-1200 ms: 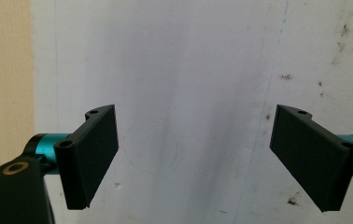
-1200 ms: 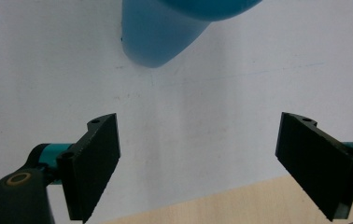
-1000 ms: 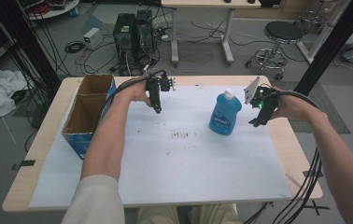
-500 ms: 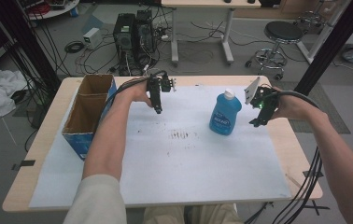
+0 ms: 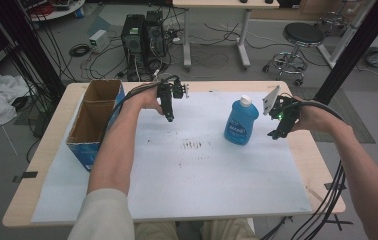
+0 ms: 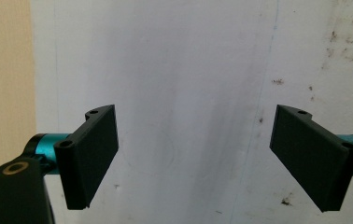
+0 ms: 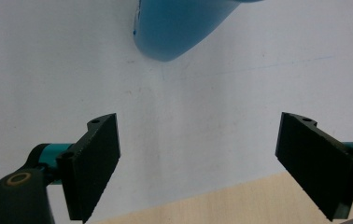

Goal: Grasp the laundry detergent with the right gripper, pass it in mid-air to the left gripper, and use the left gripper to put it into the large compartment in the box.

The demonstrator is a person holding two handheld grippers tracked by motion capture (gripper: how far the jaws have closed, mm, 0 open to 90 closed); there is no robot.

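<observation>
Both the left gripper (image 5: 169,118) and right gripper (image 5: 274,134) are hanging wide and empty over the white sheet (image 5: 202,170), the blue bottle (image 5: 241,121) apparently standing upright at the right one's nine o'clock.

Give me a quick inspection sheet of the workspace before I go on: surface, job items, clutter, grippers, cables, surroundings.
Surface: wooden table under a white sheet with dark smudges near its middle.
Job's things: blue bottle, upright, white cap on, nothing touching it.
Clutter: open cardboard box at the table's left edge.
Grippers: left gripper open, nothing between the jaws; right gripper open, beside the bottle, apart from it.
Cables: black cables trail from the right gripper off the table's near right edge.
Surroundings: computer towers, stool, floor cables.
</observation>
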